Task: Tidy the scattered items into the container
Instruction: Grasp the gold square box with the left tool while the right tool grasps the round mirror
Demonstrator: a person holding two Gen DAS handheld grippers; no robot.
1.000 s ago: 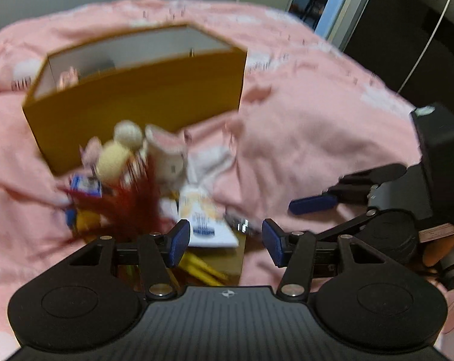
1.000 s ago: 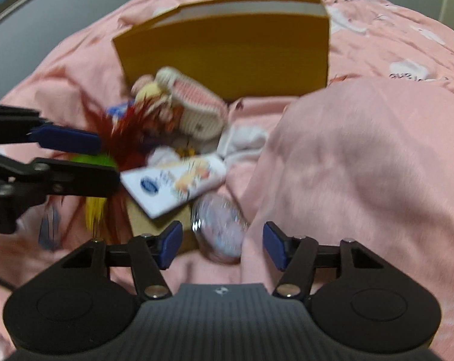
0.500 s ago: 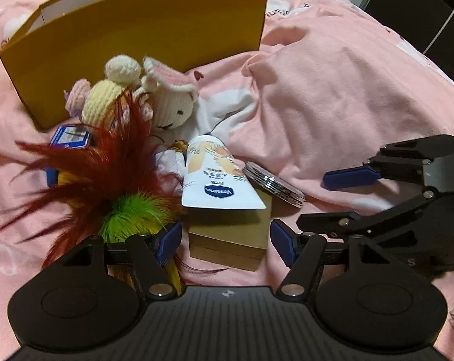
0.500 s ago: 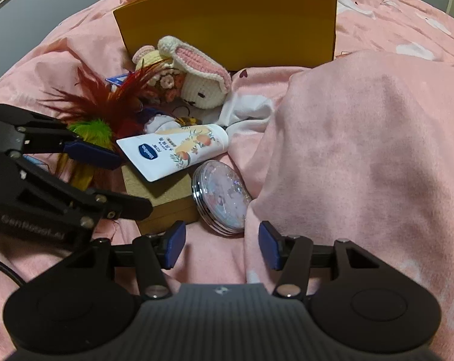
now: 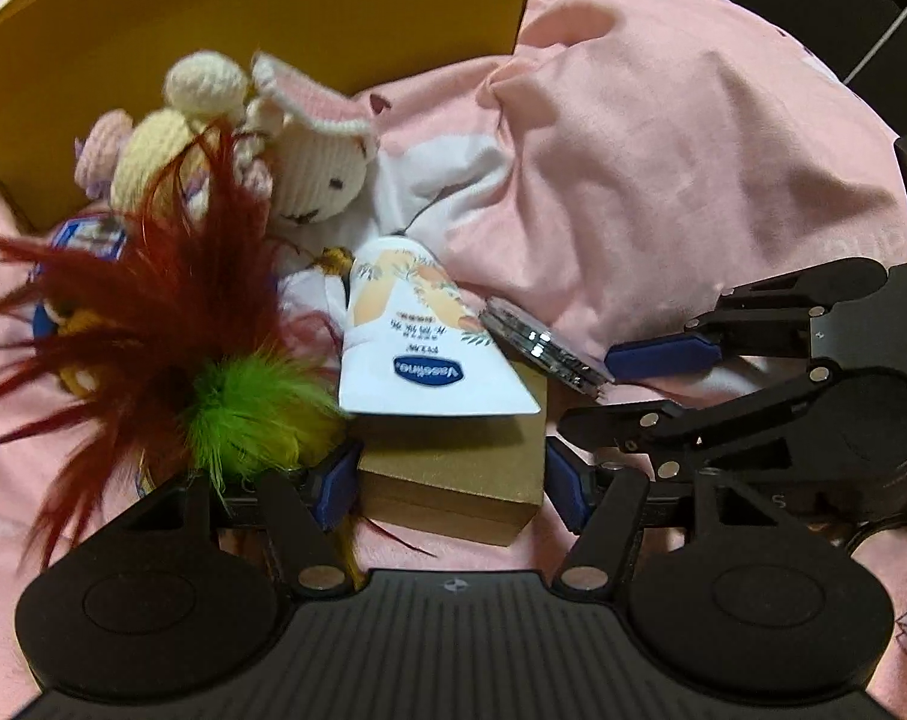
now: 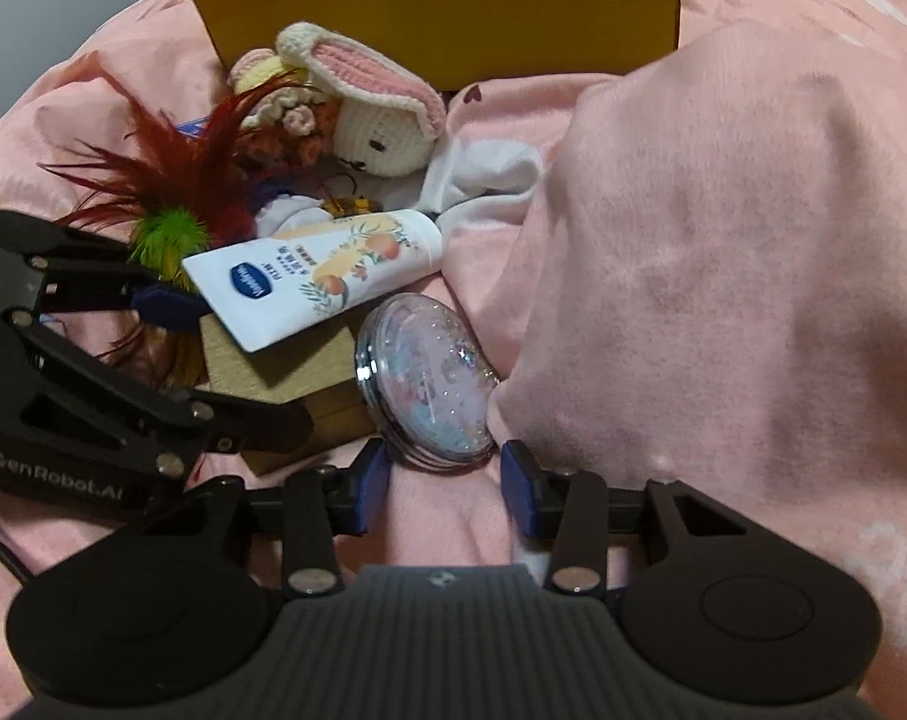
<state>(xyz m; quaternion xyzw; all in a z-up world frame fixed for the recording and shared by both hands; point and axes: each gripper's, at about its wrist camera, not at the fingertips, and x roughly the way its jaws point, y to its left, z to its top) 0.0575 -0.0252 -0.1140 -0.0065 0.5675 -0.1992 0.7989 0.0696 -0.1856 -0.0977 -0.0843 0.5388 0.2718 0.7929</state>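
Tube (image 5: 420, 336) reads "Vaseline", smaller print illegible — lies on brown box (image 5: 453, 468) amid clutter before yellow container (image 5: 261, 30) on bed (image 5: 663, 168). Left hand-held gripper (image 5: 450, 483) spread, closing around box, pads clear. Right hand-held gripper (image 6: 444, 483) closing, round mirror (image 6: 426, 381) just ahead, untouched; "GenRobot.AI" on the other's body.

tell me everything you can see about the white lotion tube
The white lotion tube is soft-looking plastic with a blue oval logo and peach-and-leaf artwork. Its flat crimped end lies on the tan box, its cap end points toward the white cloth. It lies flat beside the glittery round compact. No hand-held gripper touches it.
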